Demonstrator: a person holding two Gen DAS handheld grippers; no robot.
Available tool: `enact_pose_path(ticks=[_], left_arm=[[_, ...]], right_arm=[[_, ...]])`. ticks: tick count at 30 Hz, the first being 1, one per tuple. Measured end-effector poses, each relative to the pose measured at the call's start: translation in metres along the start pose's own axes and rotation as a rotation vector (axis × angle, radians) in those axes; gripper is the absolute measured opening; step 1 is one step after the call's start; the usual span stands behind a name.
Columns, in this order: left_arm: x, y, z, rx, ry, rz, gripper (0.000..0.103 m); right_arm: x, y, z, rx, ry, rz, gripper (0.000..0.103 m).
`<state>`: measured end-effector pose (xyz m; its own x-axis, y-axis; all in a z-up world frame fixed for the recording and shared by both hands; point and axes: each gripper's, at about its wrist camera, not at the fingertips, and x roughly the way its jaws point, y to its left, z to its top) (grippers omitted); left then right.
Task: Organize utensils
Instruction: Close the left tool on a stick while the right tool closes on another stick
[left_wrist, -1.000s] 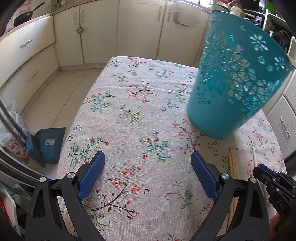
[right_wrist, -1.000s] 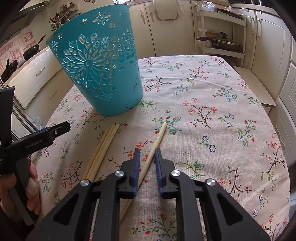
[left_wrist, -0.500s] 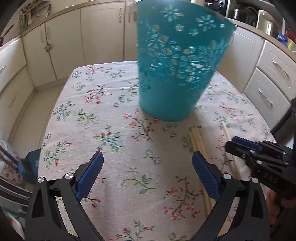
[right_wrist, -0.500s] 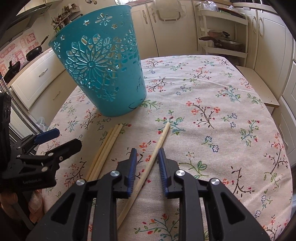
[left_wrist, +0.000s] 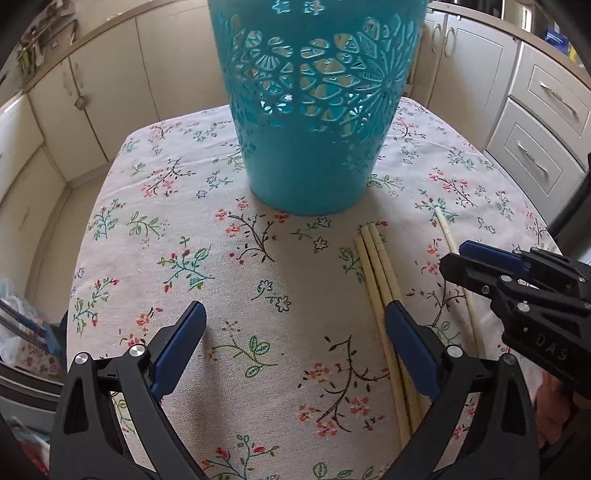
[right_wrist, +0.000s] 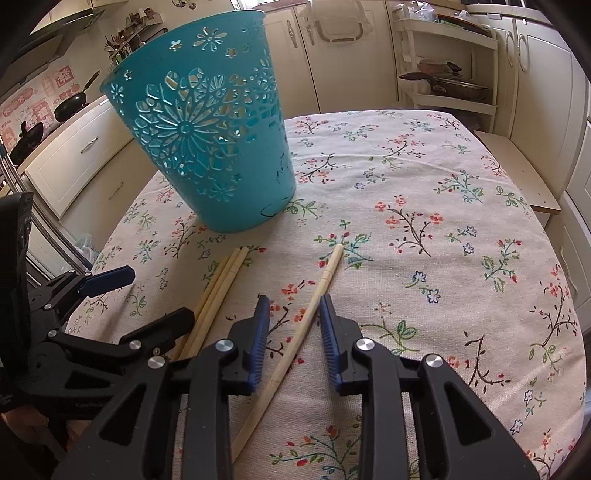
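A teal cut-out basket (left_wrist: 314, 110) (right_wrist: 207, 140) stands upright on the floral tablecloth (right_wrist: 424, 258). In front of it lie three pale chopsticks (left_wrist: 373, 266) (right_wrist: 225, 277) side by side, and a single chopstick (left_wrist: 445, 230) (right_wrist: 325, 277) apart to their right. My right gripper (right_wrist: 294, 300) (left_wrist: 452, 254) points down over the single chopstick; its jaws are opening, the stick lies between them and the pads do not touch it. My left gripper (left_wrist: 294, 308) (right_wrist: 157, 295) is open wide and empty, its right finger over the three chopsticks.
Cream kitchen cabinets (left_wrist: 110, 92) ring the table. A white shelf rack with pans (right_wrist: 443, 85) stands beyond the far right corner, and woks (right_wrist: 70, 103) rest on the left counter. The table's left edge drops to the floor. A person's hand (left_wrist: 554, 406) holds the right gripper.
The left gripper swung round to face the basket and moved towards the three chopsticks and the right gripper. The right gripper stayed put while its jaws widened around the single chopstick.
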<state>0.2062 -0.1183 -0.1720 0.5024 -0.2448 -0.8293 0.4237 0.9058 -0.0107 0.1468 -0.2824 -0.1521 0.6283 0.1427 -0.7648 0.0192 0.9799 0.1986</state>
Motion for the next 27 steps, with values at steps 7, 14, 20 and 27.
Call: enact_pose_path(ticks=[7, 14, 20, 27], left_arm=[[0.006, -0.009, 0.002, 0.043, 0.014, 0.044, 0.095], [0.006, 0.016, 0.000, -0.095, 0.013, 0.084, 0.088], [0.003, 0.021, 0.000, -0.097, -0.004, 0.103, 0.073], [-0.002, 0.018, 0.003, -0.101, -0.040, 0.085, 0.016]], right_arm=[[-0.001, -0.001, 0.000, 0.000, -0.001, 0.000, 0.029], [-0.001, -0.001, 0.000, 0.000, -0.001, 0.001, 0.029], [-0.001, 0.000, 0.000, 0.001, -0.001, 0.001, 0.029], [-0.001, 0.000, 0.000, 0.001, -0.001, 0.002, 0.029]])
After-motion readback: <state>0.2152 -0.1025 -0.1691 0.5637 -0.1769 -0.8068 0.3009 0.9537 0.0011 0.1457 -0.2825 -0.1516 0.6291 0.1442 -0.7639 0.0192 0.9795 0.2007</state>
